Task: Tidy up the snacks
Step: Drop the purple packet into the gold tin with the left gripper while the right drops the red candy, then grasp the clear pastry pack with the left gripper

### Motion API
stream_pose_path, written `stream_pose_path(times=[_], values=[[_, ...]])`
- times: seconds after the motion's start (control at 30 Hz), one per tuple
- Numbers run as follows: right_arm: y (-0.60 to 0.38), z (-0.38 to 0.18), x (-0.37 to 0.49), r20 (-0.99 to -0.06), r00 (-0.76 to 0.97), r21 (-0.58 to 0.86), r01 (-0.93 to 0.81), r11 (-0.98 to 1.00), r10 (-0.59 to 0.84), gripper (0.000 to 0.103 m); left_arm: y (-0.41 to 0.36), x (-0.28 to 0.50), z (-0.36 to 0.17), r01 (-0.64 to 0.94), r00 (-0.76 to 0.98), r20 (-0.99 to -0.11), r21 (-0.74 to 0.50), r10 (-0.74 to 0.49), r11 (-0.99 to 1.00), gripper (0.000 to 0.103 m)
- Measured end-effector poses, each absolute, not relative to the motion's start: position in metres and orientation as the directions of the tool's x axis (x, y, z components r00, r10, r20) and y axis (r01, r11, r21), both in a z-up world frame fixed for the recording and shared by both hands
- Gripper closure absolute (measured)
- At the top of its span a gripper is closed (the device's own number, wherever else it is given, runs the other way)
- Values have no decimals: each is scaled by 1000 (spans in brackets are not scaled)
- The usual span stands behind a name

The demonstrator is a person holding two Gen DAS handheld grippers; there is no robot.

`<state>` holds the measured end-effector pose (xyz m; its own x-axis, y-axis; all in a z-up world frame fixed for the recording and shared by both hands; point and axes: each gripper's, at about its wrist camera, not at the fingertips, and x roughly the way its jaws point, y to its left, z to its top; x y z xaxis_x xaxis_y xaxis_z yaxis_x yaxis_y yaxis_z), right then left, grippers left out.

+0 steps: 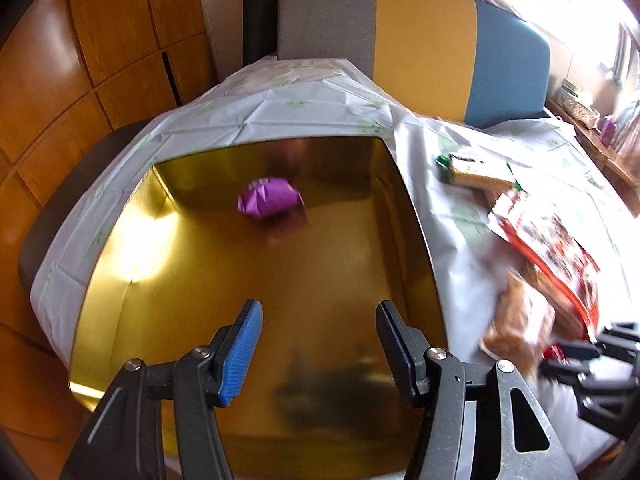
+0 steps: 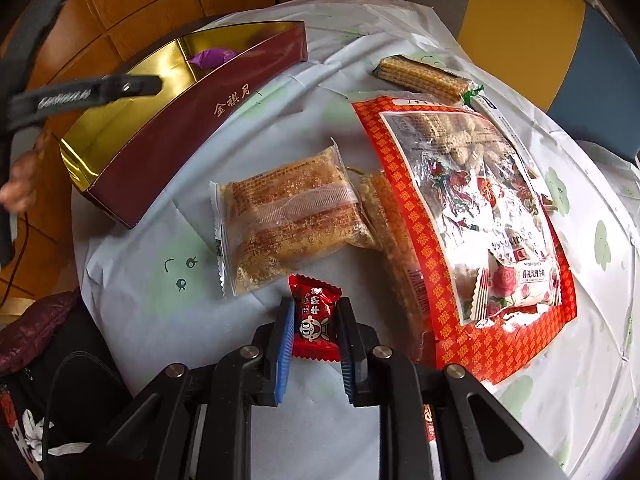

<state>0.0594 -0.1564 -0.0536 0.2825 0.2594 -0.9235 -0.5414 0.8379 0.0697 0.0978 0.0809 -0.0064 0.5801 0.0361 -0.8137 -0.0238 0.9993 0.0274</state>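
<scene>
Right gripper (image 2: 314, 330): I have it clamped on a red milk candy (image 2: 316, 320), near side of the box.
Left gripper (image 1: 318, 348): jaws apart, empty, above the box floor.
Crumb cake packet (image 2: 288, 216): beside the box.
Gift box (image 2: 224, 112): maroon, gold-lined; purple candy (image 1: 270, 200) inside at far wall.
Wafer roll pack (image 2: 420, 76): beyond the box.

Snacks (image 1: 520, 320) beside box (image 1: 420, 216) blurred.
</scene>
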Motion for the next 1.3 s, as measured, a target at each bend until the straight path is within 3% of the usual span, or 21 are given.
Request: stream_pose_path(times=[0.3, 0.57, 1.0, 1.13, 1.3], values=[[-156, -50, 49, -928, 280, 56, -543, 838, 244, 83, 94, 54, -16, -90, 568, -819, 39, 83, 995, 43], [-160, -8, 36, -869, 334, 167, -497, 852, 365, 83, 126, 45, -20, -184, 560, -817, 39, 138, 982, 43], [-23, 30, 74, -794, 347, 227, -593, 772, 500, 83, 160, 32, -16, -248, 576, -799, 31, 173, 968, 43], [0, 24, 83, -805, 358, 200, -588, 784, 474, 71, 168, 30, -16, -267, 575, -797, 30, 184, 963, 43], [5, 25, 81, -808, 393, 148, -586, 797, 439, 67, 168, 30, -16, -268, 580, -793, 31, 187, 963, 43]])
